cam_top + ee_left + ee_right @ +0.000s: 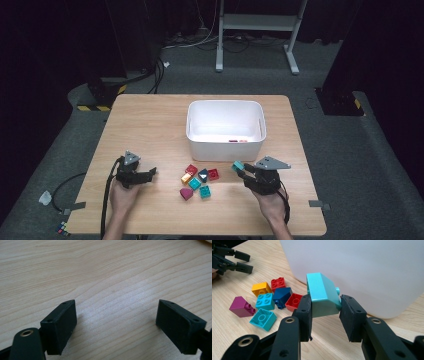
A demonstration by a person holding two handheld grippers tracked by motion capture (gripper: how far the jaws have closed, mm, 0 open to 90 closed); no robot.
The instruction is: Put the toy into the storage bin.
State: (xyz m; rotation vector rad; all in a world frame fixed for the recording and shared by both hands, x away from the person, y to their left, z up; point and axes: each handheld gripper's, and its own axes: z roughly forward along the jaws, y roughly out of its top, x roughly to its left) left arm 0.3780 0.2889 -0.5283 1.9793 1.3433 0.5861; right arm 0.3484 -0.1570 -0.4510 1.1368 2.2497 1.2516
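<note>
at the left we see the left gripper (150, 173) resting on the pale, fine-grained wooden table (150, 125), its matte black jaws spread wide with bare wood between them. just right of it lies a cluster of glossy studded plastic bricks (199, 181): red, yellow, dark blue, teal and a magenta wedge. behind them stands the smooth white plastic bin (225, 145), rounded at its corners. farther right, the right gripper (325, 308) is clamped on a mint-green sloped brick (322, 295), lifted off the table just before the bin's wall.
</note>
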